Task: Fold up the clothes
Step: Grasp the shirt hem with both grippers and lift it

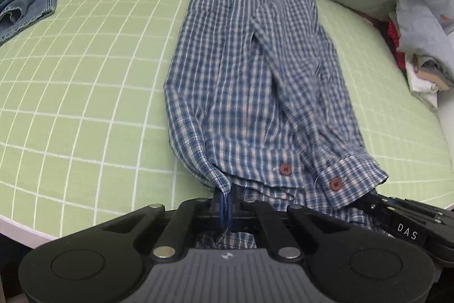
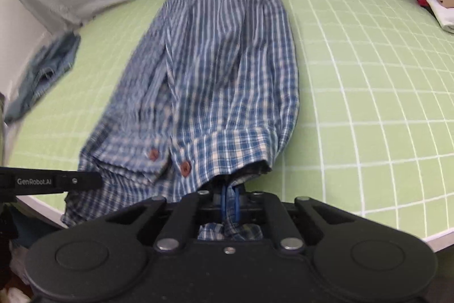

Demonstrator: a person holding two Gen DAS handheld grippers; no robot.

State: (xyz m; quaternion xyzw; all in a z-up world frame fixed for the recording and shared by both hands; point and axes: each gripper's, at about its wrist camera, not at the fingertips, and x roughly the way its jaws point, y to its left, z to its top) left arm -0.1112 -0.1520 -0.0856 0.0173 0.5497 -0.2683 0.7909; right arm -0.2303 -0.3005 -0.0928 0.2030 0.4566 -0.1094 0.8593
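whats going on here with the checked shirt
A person is folding a blue checked shirt on a green gridded bed sheet, using a handheld tool in each hand. The left tool and the right tool are each shut on the shirt's near hem, one at each corner. The sleeves are already folded in over the body. A denim garment lies off to the side.

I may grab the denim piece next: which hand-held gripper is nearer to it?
Left. The left hand-held gripper holds the plaid shirt hem on the side facing the denim piece; the right hand-held gripper grips the hem's other corner, farther from it.
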